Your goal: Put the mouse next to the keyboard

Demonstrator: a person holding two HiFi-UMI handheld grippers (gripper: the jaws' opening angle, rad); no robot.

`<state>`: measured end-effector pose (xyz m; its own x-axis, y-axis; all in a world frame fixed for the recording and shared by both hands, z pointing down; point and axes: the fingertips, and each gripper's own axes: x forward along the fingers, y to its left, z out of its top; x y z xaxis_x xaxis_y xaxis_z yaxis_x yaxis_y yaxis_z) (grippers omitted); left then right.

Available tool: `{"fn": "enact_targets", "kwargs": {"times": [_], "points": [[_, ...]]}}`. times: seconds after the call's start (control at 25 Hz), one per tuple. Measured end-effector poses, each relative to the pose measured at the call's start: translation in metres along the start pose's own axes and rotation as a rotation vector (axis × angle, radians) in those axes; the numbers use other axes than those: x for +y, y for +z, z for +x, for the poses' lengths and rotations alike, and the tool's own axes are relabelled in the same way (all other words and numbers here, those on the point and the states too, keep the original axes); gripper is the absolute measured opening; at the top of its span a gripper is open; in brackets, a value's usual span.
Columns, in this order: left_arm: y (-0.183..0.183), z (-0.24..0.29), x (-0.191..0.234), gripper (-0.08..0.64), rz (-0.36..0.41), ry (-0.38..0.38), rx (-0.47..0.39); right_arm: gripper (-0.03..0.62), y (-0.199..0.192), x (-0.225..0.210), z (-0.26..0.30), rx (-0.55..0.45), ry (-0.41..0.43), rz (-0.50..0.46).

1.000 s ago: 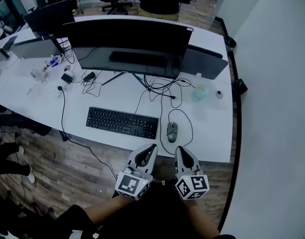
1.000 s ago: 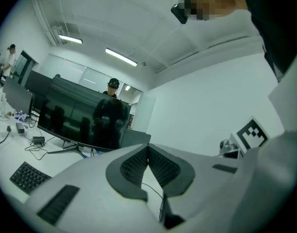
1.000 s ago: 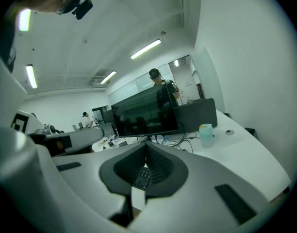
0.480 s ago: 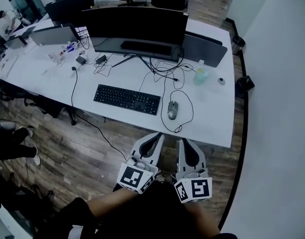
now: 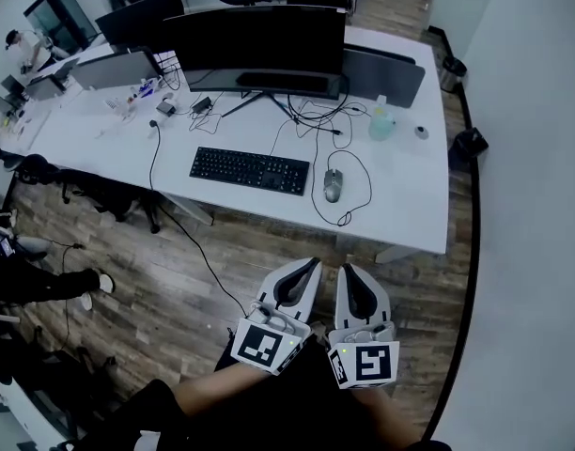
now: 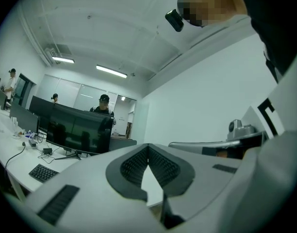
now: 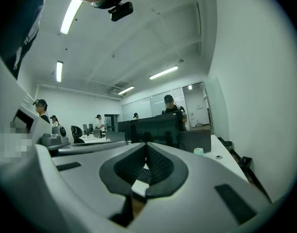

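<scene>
A grey wired mouse [image 5: 333, 185] lies on the white desk [image 5: 410, 209], just right of the black keyboard [image 5: 250, 170], with its cable looping toward the desk's front edge. Both grippers hang close to my body over the wooden floor, well short of the desk. My left gripper [image 5: 309, 264] is shut, its jaws meeting at the tip with nothing held. My right gripper [image 5: 348, 271] stands beside it, also shut and empty. In the left gripper view the keyboard [image 6: 41, 172] shows small at the lower left; the mouse is hidden there.
A wide dark monitor [image 5: 255, 36] stands behind the keyboard, with tangled cables [image 5: 316, 120] under it. A pale bottle [image 5: 381, 125] and a small round object [image 5: 420, 132] sit at the desk's right. A black bin [image 5: 454, 67] stands by the wall. People stand beyond the desks.
The view has pulled back from the desk, so the keyboard and mouse look smaller and farther off. Both grippers stay shut, side by side near my body.
</scene>
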<state>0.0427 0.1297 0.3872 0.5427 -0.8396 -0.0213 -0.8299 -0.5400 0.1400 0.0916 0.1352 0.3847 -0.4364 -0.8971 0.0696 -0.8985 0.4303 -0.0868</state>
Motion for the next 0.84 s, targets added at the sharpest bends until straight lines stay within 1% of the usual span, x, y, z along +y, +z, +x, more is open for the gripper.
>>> {"fn": "enact_targets", "kwargs": {"times": [0.12,0.24,0.44,0.64,0.84], "points": [[0.006,-0.002,-0.001,0.003,0.006,-0.009,-0.020,0.018,-0.002,0.004,-0.001,0.022,-0.014,-0.036],[0.012,-0.001,0.001,0.003,0.018,-0.019,-0.033,0.018,0.005,0.002,0.000,0.023,-0.040,-0.060],[0.019,0.000,-0.002,0.003,0.021,-0.027,-0.045,0.018,0.014,-0.005,-0.009,0.020,-0.080,-0.044],[0.024,-0.001,-0.006,0.003,0.006,-0.038,-0.069,0.018,0.019,-0.004,-0.017,0.013,-0.088,-0.076],[0.018,-0.006,-0.015,0.003,0.011,-0.040,-0.074,0.018,0.011,0.003,-0.023,0.016,-0.071,-0.079]]}}
